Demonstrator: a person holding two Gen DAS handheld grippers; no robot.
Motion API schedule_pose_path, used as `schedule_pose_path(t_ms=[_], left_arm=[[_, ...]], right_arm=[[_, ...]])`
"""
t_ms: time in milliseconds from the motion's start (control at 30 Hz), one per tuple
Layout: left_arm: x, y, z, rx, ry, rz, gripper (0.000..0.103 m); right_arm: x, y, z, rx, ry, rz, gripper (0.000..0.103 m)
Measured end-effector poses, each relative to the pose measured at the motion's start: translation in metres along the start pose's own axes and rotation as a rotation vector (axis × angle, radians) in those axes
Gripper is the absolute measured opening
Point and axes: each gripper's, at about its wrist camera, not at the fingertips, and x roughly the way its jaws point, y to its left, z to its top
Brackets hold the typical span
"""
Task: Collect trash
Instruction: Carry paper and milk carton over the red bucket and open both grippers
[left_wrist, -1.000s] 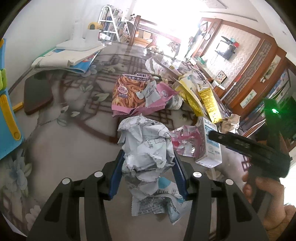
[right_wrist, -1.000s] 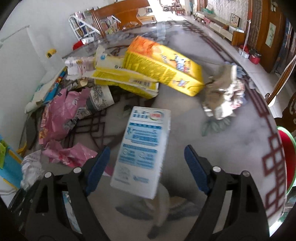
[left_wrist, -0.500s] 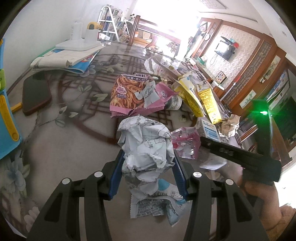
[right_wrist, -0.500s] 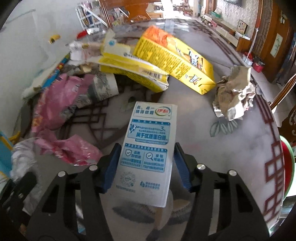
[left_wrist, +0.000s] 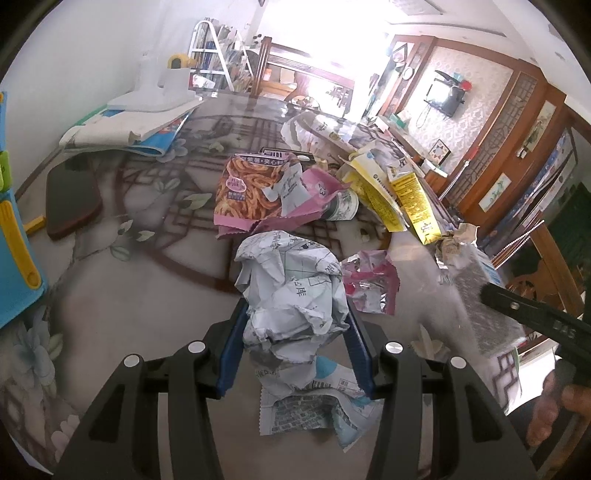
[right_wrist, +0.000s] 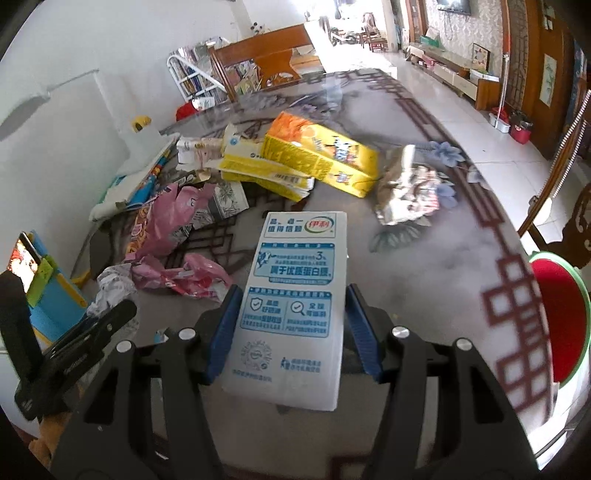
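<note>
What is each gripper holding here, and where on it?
Left gripper pinches the crumpled paper wad across its sides. Right gripper clamps the white milk carton by its long sides, near the lower half.

Two grippers: the left gripper (left_wrist: 293, 345) and the right gripper (right_wrist: 291, 328). One crumpled white paper wad (left_wrist: 295, 295). One white-and-blue milk carton (right_wrist: 295, 280). Two yellow cartons (right_wrist: 325, 157) lie stacked near the tabletop's (right_wrist: 424, 280) far edge. Two pink wrappers: a snack bag (left_wrist: 258, 192) and a smaller torn piece (left_wrist: 369, 284). One crumpled foil wrapper (right_wrist: 406, 192). One dark flat pad (left_wrist: 70, 199) sits by the left edge.
</note>
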Motion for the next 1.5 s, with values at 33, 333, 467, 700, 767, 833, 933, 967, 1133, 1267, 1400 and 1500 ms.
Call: schedule_pose_path(t_ms=[33, 333, 467, 700, 767, 833, 933, 967, 1133, 1267, 1400, 1500], left_arm=[[-0.001, -0.001, -0.001, 0.001, -0.003, 0.000, 0.047], [-0.004, -0.012, -0.007, 0.061, -0.020, 0.046, 0.047], [-0.016, -0.028, -0.004, 0.073, -0.036, 0.033, 0.047], [-0.030, -0.097, 0.012, 0.137, -0.060, -0.142, 0.047], [-0.027, -0.121, 0.015, 0.167, -0.051, -0.190, 0.047], [-0.021, -0.150, 0.016, 0.199, -0.031, -0.242, 0.047], [-0.013, -0.190, 0.014, 0.250, -0.010, -0.308, 0.047], [-0.010, -0.202, 0.013, 0.270, -0.007, -0.323, 0.047], [0.012, -0.260, 0.011, 0.336, 0.054, -0.401, 0.047], [0.031, -0.301, 0.005, 0.394, 0.092, -0.444, 0.047], [0.064, -0.345, -0.005, 0.434, 0.179, -0.481, 0.047], [0.082, -0.375, -0.018, 0.467, 0.244, -0.527, 0.047]], right_arm=[[-0.005, -0.004, -0.002, 0.007, -0.007, 0.002, 0.056], [-0.043, -0.033, -0.018, 0.084, -0.062, 0.062, 0.056], [-0.065, -0.049, -0.017, 0.103, -0.112, 0.078, 0.055], [-0.101, -0.095, -0.015, 0.199, -0.210, 0.095, 0.055], [-0.111, -0.108, -0.016, 0.226, -0.236, 0.091, 0.055], [-0.121, -0.127, -0.018, 0.257, -0.263, 0.082, 0.055], [-0.134, -0.158, -0.022, 0.318, -0.296, 0.064, 0.055], [-0.138, -0.166, -0.024, 0.336, -0.304, 0.060, 0.055], [-0.154, -0.228, -0.039, 0.468, -0.348, -0.001, 0.044], [-0.154, -0.269, -0.051, 0.550, -0.358, -0.044, 0.040], [-0.138, -0.305, -0.058, 0.606, -0.332, -0.082, 0.035], [-0.137, -0.332, -0.072, 0.677, -0.337, -0.100, 0.035]])
